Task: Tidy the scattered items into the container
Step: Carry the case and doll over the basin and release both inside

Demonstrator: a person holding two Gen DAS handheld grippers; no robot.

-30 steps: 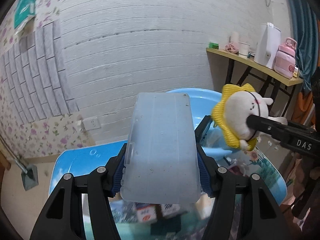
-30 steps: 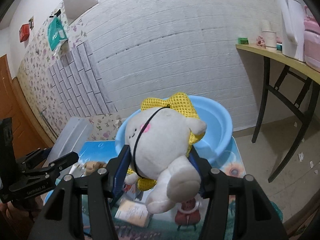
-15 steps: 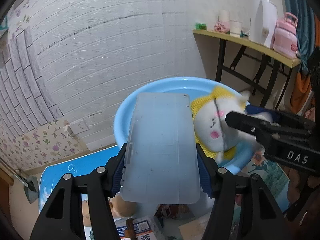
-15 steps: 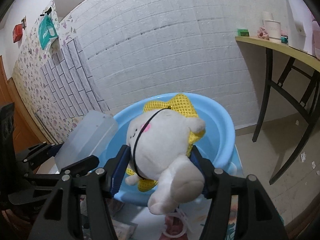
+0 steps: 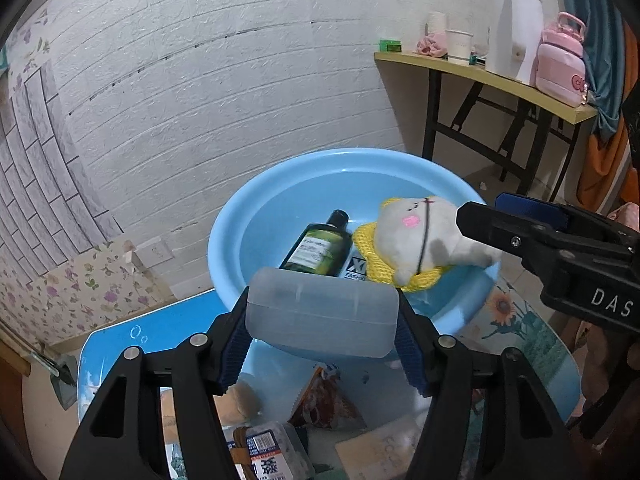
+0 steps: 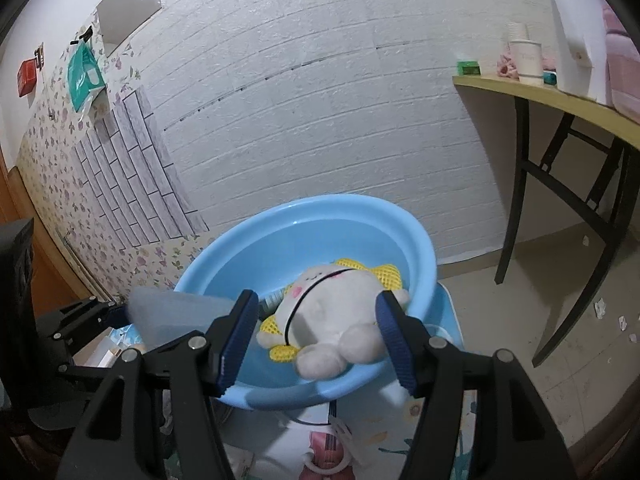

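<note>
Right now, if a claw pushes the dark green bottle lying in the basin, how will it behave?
The bottle lies on its side, so it probably rolls. It looks hard and smooth, likely slippery. The plush toy beside it may stop it.

My translucent plastic box (image 5: pixel 322 320) hid the near rim of the blue basin (image 5: pixel 280 184) and the foot of the dark green bottle (image 5: pixel 316 246). Beside that bottle, 1 label (image 5: pixel 357 270) was mostly covered by the plush toy (image 5: pixel 424 236). Below the basin, packets (image 5: pixel 276 456) ran off frame.
</note>
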